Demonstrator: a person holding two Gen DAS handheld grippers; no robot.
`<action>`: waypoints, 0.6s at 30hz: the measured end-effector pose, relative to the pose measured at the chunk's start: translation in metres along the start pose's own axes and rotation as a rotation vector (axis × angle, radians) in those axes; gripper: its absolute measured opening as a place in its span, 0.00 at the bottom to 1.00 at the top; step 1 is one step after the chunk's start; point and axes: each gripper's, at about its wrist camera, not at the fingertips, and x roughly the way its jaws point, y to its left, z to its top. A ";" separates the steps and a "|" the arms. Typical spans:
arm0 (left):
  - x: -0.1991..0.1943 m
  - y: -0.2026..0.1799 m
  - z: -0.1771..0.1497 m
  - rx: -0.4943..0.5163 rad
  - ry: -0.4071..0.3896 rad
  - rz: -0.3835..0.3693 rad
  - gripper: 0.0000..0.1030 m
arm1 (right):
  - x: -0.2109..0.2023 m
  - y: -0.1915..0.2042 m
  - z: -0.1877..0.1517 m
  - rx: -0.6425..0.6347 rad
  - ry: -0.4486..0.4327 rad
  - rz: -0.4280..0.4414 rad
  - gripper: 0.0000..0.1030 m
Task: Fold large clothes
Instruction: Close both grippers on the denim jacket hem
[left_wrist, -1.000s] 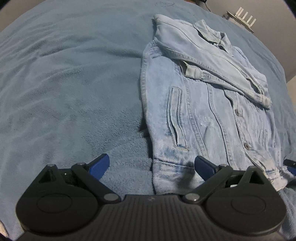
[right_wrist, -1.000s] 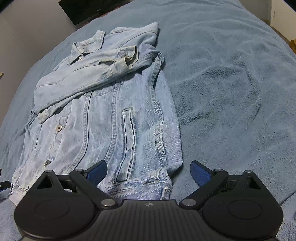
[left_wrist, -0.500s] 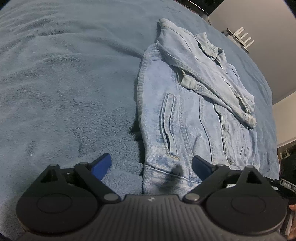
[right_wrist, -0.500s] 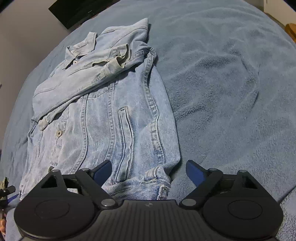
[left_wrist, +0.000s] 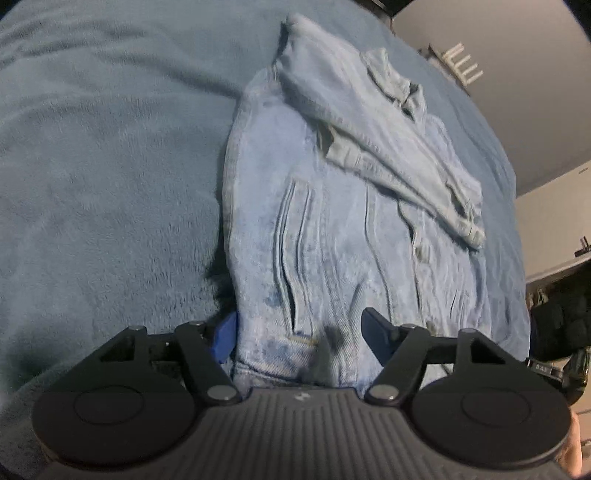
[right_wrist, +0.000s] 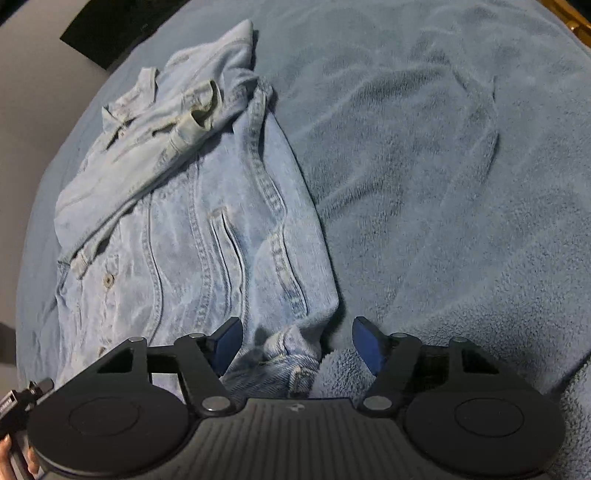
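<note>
1. A light blue denim jacket (left_wrist: 351, 229) lies flat on a soft blue fleece blanket (left_wrist: 103, 177).
2. Its front side faces up. You can see the buttons down the middle and a slanted pocket on each side.
3. Both sleeves are folded in across the chest. One cuff (right_wrist: 192, 127) lies on top, and the other cuff (left_wrist: 469, 229) ends near the buttons.
4. The collar (left_wrist: 391, 77) is at the far end. The bottom hem is at the near end.
5. One bottom corner (right_wrist: 291, 350) is bunched up and wrinkled. The other bottom corner (left_wrist: 280, 354) lies flatter.
</note>
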 end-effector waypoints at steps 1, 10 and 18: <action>0.001 0.000 0.000 0.001 0.012 0.003 0.67 | 0.000 -0.001 -0.001 0.006 0.003 -0.001 0.65; -0.002 0.012 -0.001 -0.037 0.015 -0.071 0.64 | 0.003 -0.006 -0.003 0.045 0.061 0.058 0.65; 0.004 0.012 0.001 -0.033 0.040 -0.065 0.64 | 0.018 -0.010 0.003 0.100 0.110 0.094 0.69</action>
